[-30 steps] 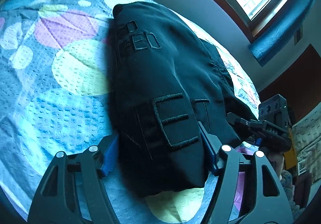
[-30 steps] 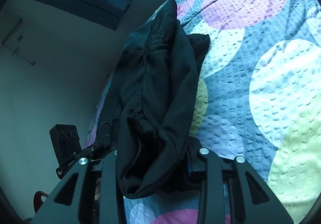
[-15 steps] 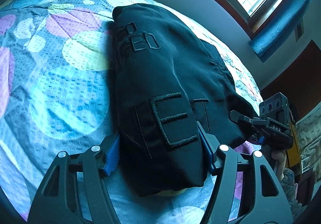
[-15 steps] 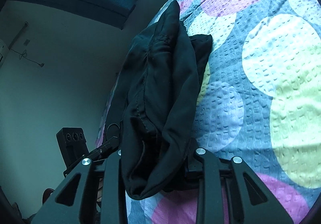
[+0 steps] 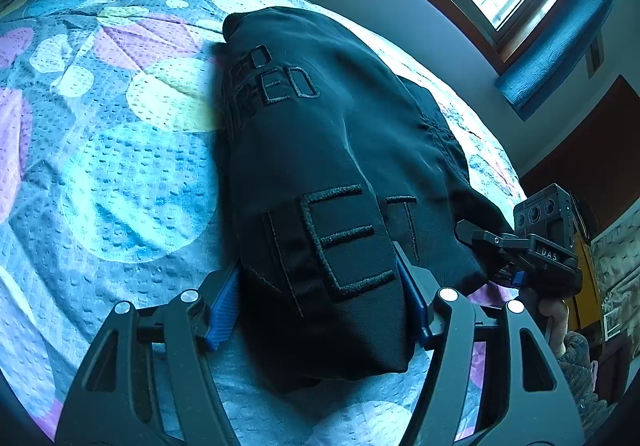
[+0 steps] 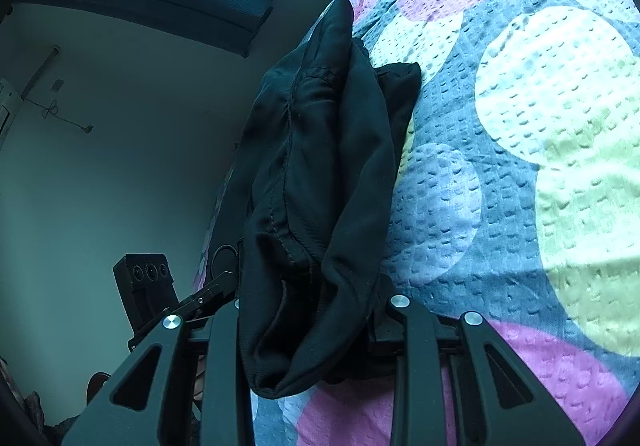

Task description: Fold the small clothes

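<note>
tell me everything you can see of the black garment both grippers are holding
The black garment is a matte woven piece with raised black embroidered letters, "E" and "T" large near the held end, "ED" smaller farther up. Stitched seams and a gathered hem show in the right wrist view. It is doubled over into a thick, bunched bundle. The left gripper and right gripper each clamp its near edge; the far end rests on the colourful quilted bedspread.
</note>
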{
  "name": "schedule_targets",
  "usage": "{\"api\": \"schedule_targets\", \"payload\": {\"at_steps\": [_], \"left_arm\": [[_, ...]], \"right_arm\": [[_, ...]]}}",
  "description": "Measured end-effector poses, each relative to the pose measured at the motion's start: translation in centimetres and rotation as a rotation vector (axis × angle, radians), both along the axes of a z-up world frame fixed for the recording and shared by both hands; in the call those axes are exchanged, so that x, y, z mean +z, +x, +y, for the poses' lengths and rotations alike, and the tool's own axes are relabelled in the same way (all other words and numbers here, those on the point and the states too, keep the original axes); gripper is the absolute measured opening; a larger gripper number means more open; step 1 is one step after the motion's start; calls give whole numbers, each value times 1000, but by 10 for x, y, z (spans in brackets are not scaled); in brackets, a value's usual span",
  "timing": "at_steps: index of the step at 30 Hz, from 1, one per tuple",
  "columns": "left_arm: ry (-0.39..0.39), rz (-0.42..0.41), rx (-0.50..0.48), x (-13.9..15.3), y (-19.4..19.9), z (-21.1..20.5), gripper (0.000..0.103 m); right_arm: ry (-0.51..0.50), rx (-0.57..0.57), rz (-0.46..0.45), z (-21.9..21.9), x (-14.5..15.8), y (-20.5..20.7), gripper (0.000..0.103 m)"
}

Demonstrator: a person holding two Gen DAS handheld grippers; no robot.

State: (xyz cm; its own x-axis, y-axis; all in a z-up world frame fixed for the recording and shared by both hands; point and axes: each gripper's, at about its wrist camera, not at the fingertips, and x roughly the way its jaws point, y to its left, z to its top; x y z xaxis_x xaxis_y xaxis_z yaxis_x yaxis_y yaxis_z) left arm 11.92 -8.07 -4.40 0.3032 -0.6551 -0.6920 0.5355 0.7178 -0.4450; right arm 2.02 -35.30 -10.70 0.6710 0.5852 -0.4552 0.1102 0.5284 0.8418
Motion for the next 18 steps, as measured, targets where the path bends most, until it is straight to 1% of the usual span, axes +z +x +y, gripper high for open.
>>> {"api": "schedule_targets", "payload": {"at_steps": [13,16,18], "left_arm": [[-4,2,-2,-2,1,-2,70],[-13,7,0,-3,3,-2,73],[-13,4,5,-4,3,-2,76]], "right_arm": [[20,-1,-9,-4,-5,-6,28],[26,-1,-10,-5,-6,-6,28],[31,-1,-10,-5,-7,-7,28]]}}
